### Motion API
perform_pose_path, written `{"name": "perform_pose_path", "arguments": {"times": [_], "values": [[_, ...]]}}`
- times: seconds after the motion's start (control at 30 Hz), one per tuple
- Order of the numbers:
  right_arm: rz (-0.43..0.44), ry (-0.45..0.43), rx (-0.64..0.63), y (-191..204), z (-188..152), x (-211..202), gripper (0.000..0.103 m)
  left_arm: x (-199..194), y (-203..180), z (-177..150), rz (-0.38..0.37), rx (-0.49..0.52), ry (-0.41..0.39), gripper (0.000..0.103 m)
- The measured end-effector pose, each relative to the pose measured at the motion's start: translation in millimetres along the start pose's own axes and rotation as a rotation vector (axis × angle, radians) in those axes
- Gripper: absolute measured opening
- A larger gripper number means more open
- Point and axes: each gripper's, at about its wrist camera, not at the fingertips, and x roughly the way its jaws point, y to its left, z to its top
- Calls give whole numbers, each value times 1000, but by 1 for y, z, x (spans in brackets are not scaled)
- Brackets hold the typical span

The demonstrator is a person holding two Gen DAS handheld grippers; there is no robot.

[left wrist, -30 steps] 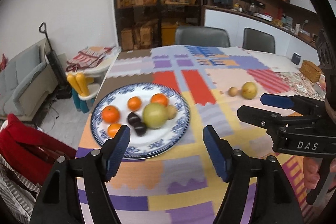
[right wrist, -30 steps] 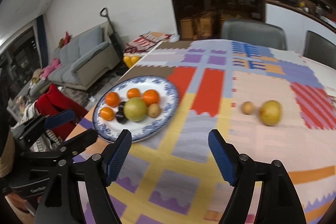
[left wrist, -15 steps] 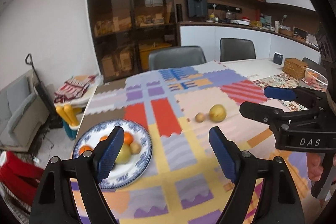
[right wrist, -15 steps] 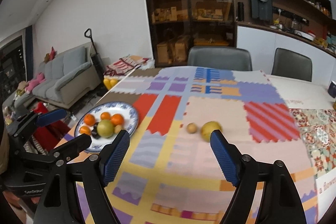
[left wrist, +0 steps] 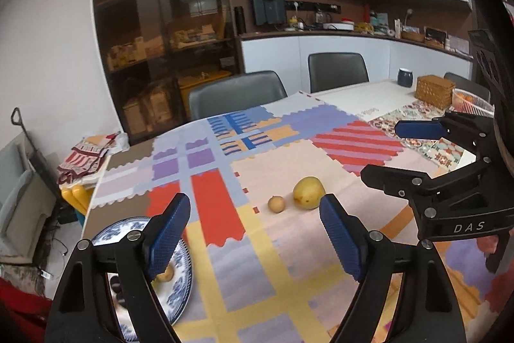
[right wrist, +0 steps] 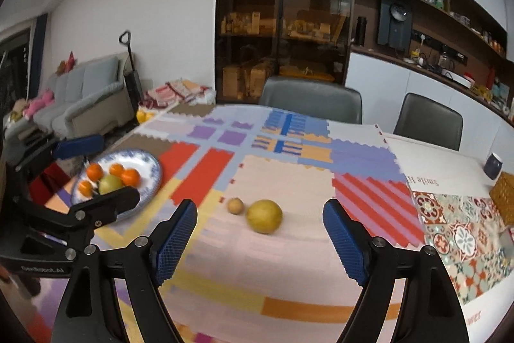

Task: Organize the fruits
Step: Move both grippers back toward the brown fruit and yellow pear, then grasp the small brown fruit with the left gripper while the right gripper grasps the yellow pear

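A yellow pear-like fruit (right wrist: 264, 216) and a small tan round fruit (right wrist: 235, 205) lie side by side on the patchwork tablecloth; both also show in the left wrist view, the pear (left wrist: 308, 193) and the small fruit (left wrist: 276, 203). A blue-and-white plate (right wrist: 151, 163) at the table's left edge holds several oranges, a green fruit and dark plums. My right gripper (right wrist: 259, 241) is open and empty, just short of the two loose fruits. My left gripper (left wrist: 255, 238) is open and empty, nearer the plate (left wrist: 183, 275).
Two grey chairs (right wrist: 310, 100) stand at the far side of the table. A wicker basket (left wrist: 435, 90), a dark mug (left wrist: 405, 76) and a pink-rimmed bowl (left wrist: 472, 103) sit at the far right. A sofa (right wrist: 80, 98) stands left of the table.
Both grippers have swung right, away from the plate and toward the two loose fruits. The plate has slid to the left edge of both views. Both grippers stayed open.
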Motion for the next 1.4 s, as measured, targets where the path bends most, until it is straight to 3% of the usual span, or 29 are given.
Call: {"name": "perform_pose_path", "arguments": {"times": [0.5,0.7,1.17,1.4], "values": [[58,163,-107,-16,-23,90,81,104,0,-13,-145,75,158,55],[96,222,-127,-15,-32,119,76,132,1,-18,-181,86,221,42],[151,260,-126,-18,-36,154,60,174,3,-14,-274,39,316,32],[204,260,-87,-21,-33,158,52,182,2,-12,-274,30,334,26]]}}
